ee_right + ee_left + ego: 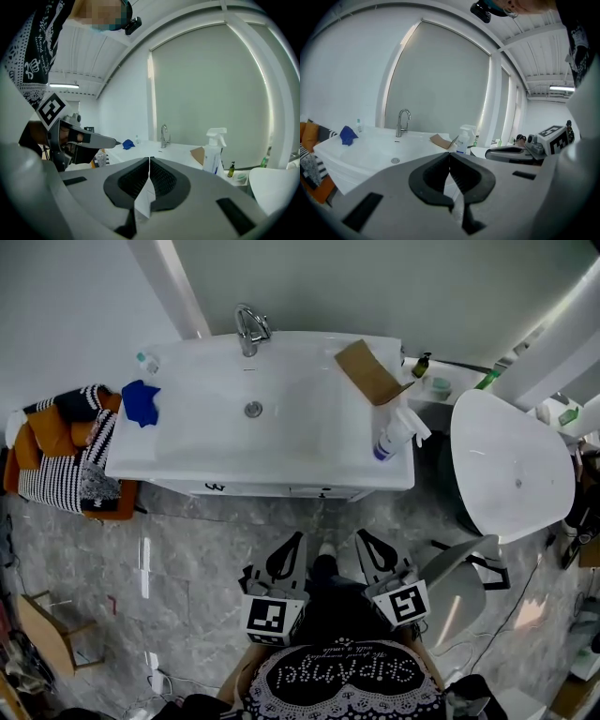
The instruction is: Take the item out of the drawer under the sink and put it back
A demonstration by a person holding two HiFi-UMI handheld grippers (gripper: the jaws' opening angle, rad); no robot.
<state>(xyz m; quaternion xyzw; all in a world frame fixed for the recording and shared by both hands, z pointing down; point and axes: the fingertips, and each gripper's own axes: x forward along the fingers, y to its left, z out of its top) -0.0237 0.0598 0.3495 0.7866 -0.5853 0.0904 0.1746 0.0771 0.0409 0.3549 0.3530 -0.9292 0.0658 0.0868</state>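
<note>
The white sink [309,442] with its chrome tap [250,330] stands ahead of me. The drawer front [281,489] under it looks closed, and whatever is inside is hidden. My left gripper [298,540] and right gripper [361,536] are held side by side over the grey floor, a short way back from the cabinet and pointing at it. The left gripper [449,154] has its jaws together with nothing between them. The right gripper [149,159] is likewise shut and empty.
On the sink top lie a blue cloth [141,401], a folded piece of cardboard [370,371] and a spray bottle [394,432]. A chair with striped fabric [66,456] stands at the left. A white oval table [511,465] stands at the right, and a small wooden stool [42,629] at the lower left.
</note>
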